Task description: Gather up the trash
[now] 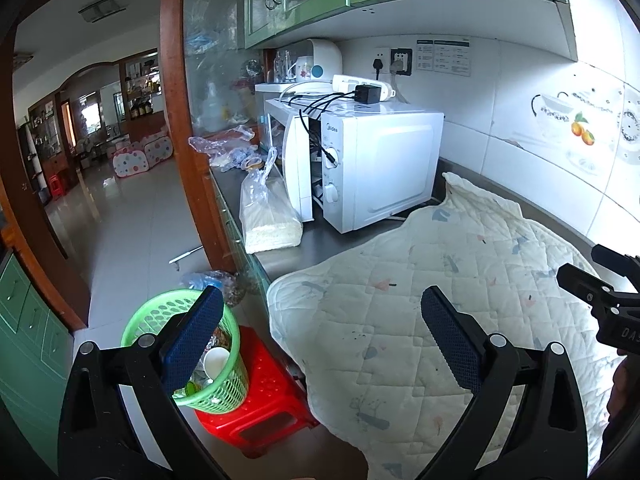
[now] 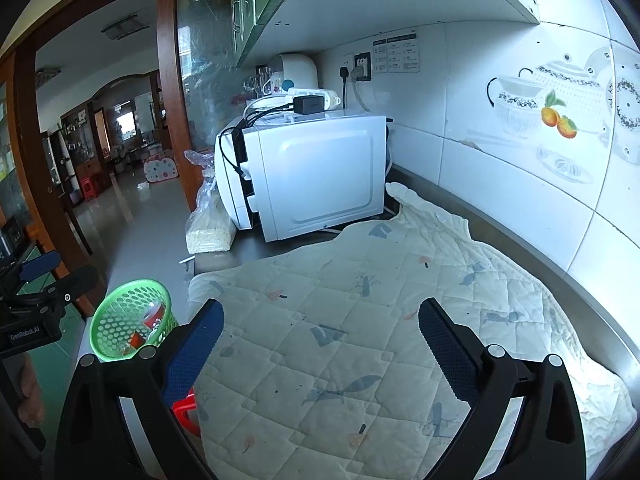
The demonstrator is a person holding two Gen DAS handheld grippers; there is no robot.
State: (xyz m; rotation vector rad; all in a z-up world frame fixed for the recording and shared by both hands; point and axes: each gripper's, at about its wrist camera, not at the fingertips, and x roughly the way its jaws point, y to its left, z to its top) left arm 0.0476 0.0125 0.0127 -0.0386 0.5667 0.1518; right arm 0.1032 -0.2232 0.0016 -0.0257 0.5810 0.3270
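Observation:
A green mesh trash basket [image 1: 158, 312] stands on a red plastic stool [image 1: 272, 392] beside the counter; it holds a white cup [image 1: 216, 362] and other rubbish. In the right wrist view the basket [image 2: 116, 320] shows a red can [image 2: 154, 316] inside. My left gripper [image 1: 320, 312] is open and empty, above the edge of a quilted white cloth [image 1: 440, 300] on the counter. My right gripper [image 2: 320, 316] is open and empty, over the same cloth [image 2: 360, 320]. No loose trash shows on the cloth.
A white microwave [image 1: 372, 168] with its door ajar stands at the back of the counter, a plastic bag of rice [image 1: 268, 216] beside it. Crumpled plastic bags [image 1: 224, 148] lie farther left. A tiled wall [image 2: 520, 160] runs along the right.

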